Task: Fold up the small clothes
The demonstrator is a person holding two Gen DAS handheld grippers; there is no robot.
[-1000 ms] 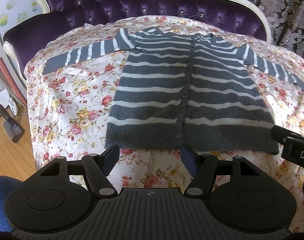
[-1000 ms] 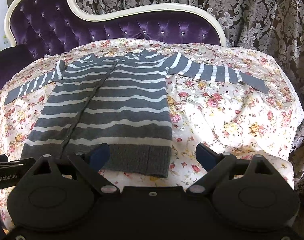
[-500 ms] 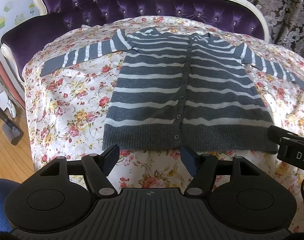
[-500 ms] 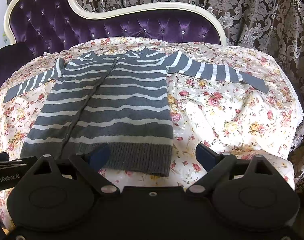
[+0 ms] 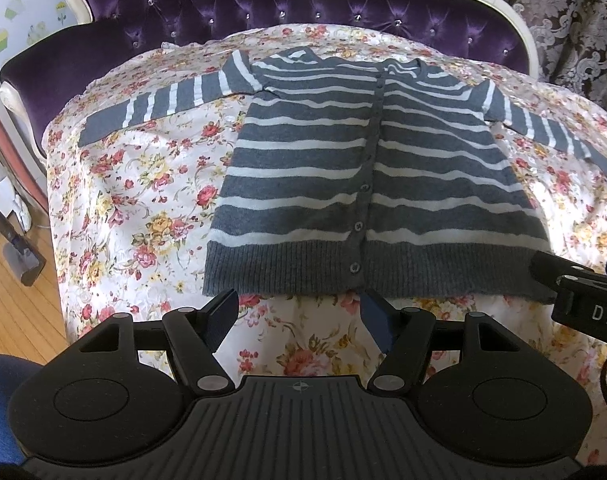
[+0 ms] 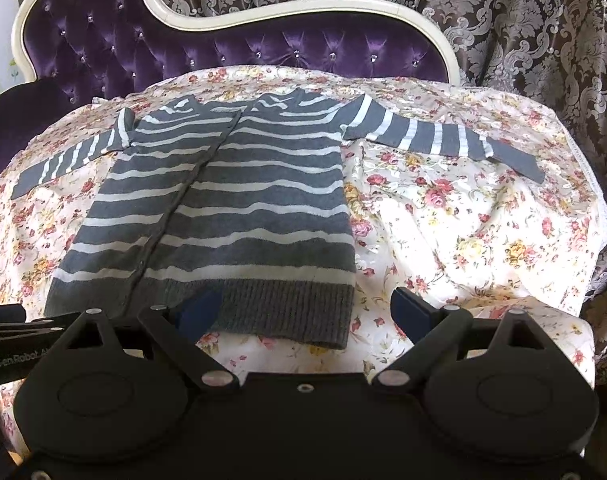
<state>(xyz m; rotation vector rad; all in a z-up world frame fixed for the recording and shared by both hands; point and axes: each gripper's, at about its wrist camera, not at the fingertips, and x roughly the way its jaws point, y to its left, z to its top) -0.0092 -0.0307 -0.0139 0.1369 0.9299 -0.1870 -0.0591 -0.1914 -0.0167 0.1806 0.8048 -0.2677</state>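
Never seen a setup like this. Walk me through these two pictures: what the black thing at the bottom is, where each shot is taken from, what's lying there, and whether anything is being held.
No robot here: a person holds a pair of hand-held tongs in each hand, and each pair carries a wide-angle camera that looks forward along its two fingers. The black shape along the bottom of each picture is that tool's own body.

One picture comes from the left tongs, the other from the right tongs. Both pairs are open and hold nothing.

On the floral sheet, which covers a purple tufted sofa, a grey-and-white striped cardigan lies flat, buttoned, both sleeves spread out to the sides. It has not been folded yet. The tongs sit near its ribbed hem.
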